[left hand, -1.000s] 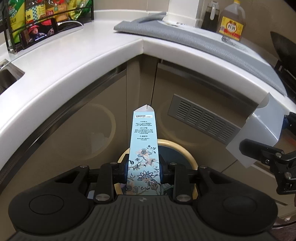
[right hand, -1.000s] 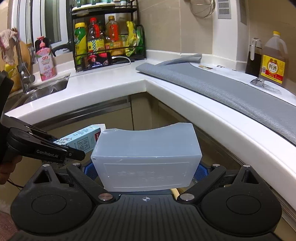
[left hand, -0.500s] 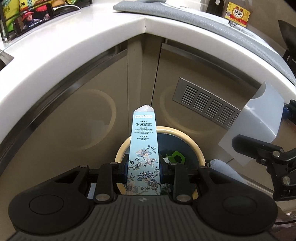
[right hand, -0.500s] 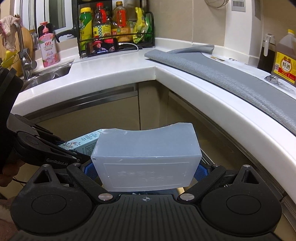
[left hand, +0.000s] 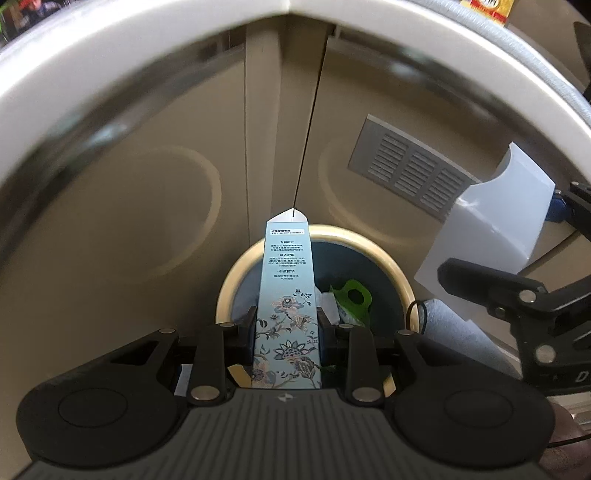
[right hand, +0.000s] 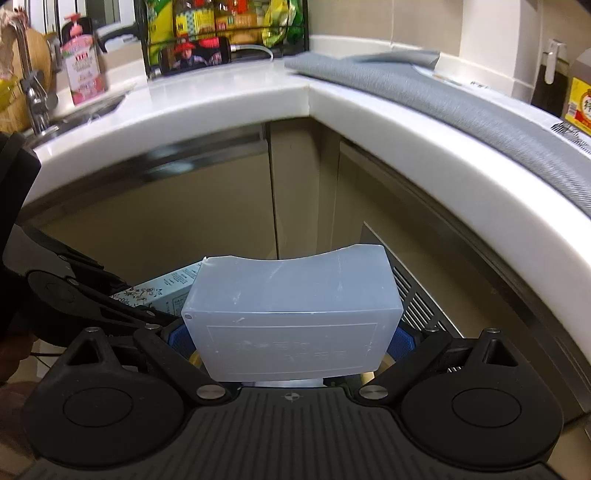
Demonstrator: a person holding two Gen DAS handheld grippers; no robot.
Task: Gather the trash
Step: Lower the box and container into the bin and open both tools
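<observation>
My left gripper (left hand: 285, 325) is shut on a long light-blue floral carton (left hand: 287, 295) and holds it over a round trash bin (left hand: 400, 280) with a cream rim on the floor. Green and white scraps (left hand: 351, 301) lie inside the bin. My right gripper (right hand: 291, 339) is shut on a translucent white plastic box (right hand: 291, 317). In the left wrist view that box (left hand: 491, 229) hangs to the right of the bin, above its rim level. The carton (right hand: 162, 293) also shows at the left in the right wrist view.
Beige corner cabinet doors (left hand: 166, 192) with a vent grille (left hand: 410, 173) stand behind the bin. The white countertop (right hand: 306, 96) curves overhead, with a grey mat (right hand: 424, 85), a bottle rack (right hand: 221, 33), a sink (right hand: 66, 118) and an oil bottle (right hand: 580, 96).
Both grippers have moved down below the countertop edge with their loads. The bin and the scraps inside it have come into fuller view under the carton.
</observation>
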